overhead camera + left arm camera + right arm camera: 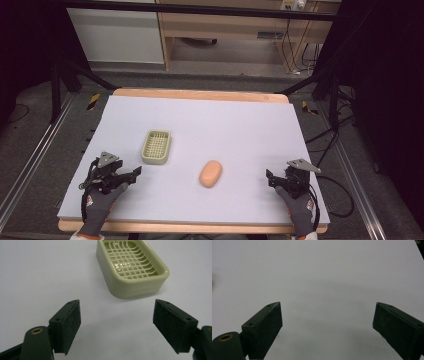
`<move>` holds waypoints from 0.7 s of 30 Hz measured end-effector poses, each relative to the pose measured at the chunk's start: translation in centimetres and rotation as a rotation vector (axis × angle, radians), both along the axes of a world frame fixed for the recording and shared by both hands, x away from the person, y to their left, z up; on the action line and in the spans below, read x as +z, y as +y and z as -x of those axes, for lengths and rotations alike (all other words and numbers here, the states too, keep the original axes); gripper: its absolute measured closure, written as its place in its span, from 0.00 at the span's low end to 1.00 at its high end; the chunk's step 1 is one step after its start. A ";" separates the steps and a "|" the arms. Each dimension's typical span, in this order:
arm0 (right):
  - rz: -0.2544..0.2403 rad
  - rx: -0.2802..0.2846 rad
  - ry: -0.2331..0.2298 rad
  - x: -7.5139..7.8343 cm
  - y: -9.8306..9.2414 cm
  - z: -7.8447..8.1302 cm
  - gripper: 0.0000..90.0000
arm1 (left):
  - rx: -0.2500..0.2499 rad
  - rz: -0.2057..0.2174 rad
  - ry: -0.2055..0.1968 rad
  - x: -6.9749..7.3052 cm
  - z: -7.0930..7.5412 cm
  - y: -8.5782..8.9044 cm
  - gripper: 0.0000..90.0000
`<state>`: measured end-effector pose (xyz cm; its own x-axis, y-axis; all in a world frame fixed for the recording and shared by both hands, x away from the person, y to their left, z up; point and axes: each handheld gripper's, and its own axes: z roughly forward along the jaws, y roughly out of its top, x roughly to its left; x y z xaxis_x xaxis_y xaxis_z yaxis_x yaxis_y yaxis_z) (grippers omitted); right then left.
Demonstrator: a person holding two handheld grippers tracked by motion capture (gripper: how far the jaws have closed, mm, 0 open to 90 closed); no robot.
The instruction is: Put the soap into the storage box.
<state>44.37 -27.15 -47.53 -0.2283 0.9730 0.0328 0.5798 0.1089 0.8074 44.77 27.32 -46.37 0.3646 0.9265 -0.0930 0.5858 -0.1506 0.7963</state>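
Jaws spread wide on both the left gripper [131, 176] and right gripper [270, 178], grasping nothing, while the orange soap bar [211, 173] lies mid-table between them, right of the green soap dish [131, 266], probably light, hard and slippery, best pinched across its short sides, and the left gripper view reveals the dish's grid floor

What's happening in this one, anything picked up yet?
Nothing is held yet. A person holds the left gripper and the right gripper low over the near edge of the table, both with jaws apart. The left one points toward the pale green soap dish, which is empty. The orange soap bar lies on the table between the two grippers, apart from the dish and untouched.
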 end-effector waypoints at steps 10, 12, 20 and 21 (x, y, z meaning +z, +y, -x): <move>0.002 0.006 -0.009 0.1 0.2 0.2 0.10 | -0.033 0.000 -0.002 0.5 0.5 -1.4 0.28; 0.006 0.007 -0.012 0.2 0.2 0.3 0.10 | -0.048 -0.001 -0.005 0.6 0.6 -1.8 0.29; 0.002 0.003 -0.014 0.2 0.3 0.3 0.09 | -0.086 -0.007 -0.007 0.9 1.0 -3.3 0.29; 0.000 0.004 -0.013 0.2 0.3 0.4 0.09 | -0.091 -0.008 -0.006 1.0 1.0 -3.4 0.29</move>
<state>44.02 -26.81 -47.34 -0.2329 0.9721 0.0294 0.5691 0.1117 0.8147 43.77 23.88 -45.41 0.4475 0.8904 -0.0835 0.5644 -0.2087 0.7986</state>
